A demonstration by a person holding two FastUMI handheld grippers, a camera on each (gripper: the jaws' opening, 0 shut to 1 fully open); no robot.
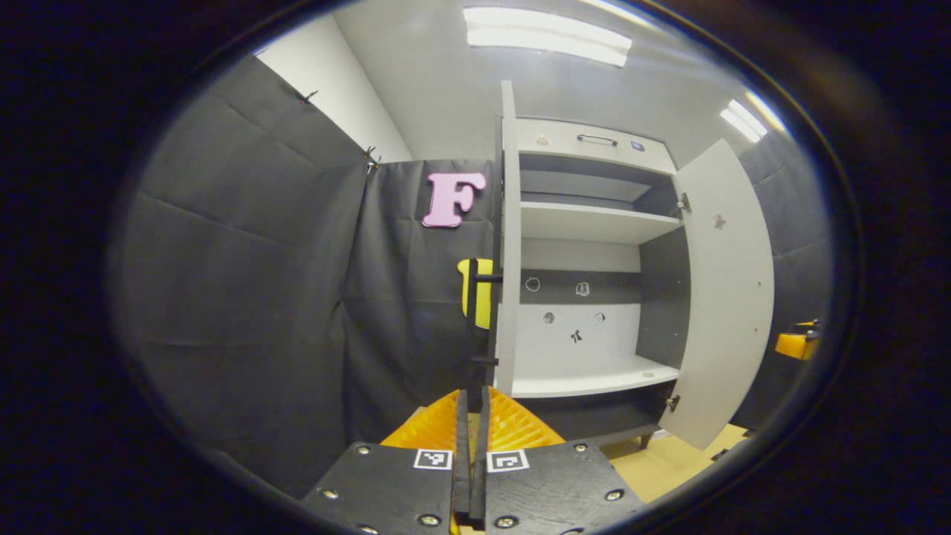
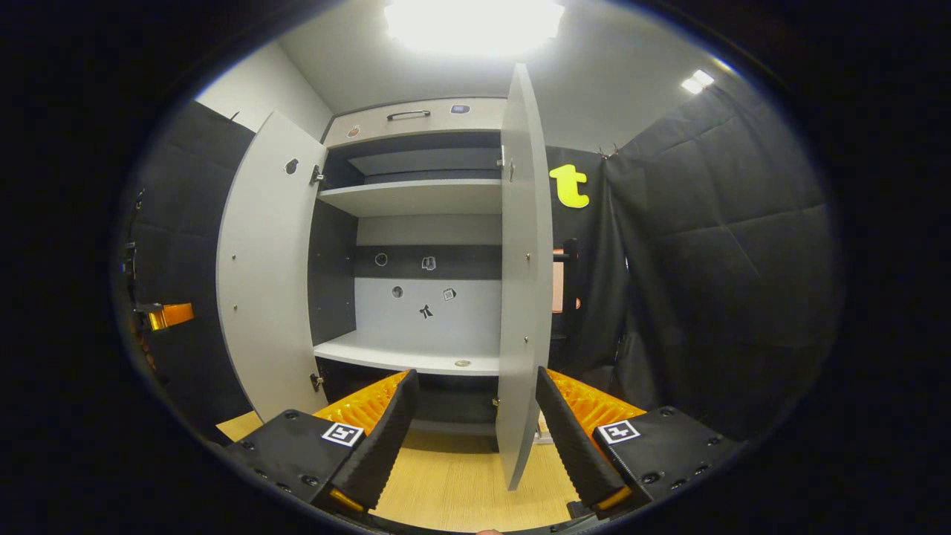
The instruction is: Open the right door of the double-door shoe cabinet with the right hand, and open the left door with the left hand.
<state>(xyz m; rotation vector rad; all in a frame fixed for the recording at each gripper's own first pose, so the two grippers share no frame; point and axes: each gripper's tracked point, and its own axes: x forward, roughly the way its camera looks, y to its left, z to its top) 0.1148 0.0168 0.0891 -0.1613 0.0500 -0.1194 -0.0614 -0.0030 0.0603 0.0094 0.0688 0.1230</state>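
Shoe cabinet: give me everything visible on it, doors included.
The shoe cabinet is a tall unit in pale, matte board with darker inner side walls. Both doors stand swung wide open: the left door shows edge-on, the right door shows its inner face. A top drawer carries a dark bar handle. Two bare shelves; small stickers dot the back panel. It stands on a wooden floor.

Pale grey cabinet doors (image 2: 271, 275), light wood floor (image 2: 461, 483)
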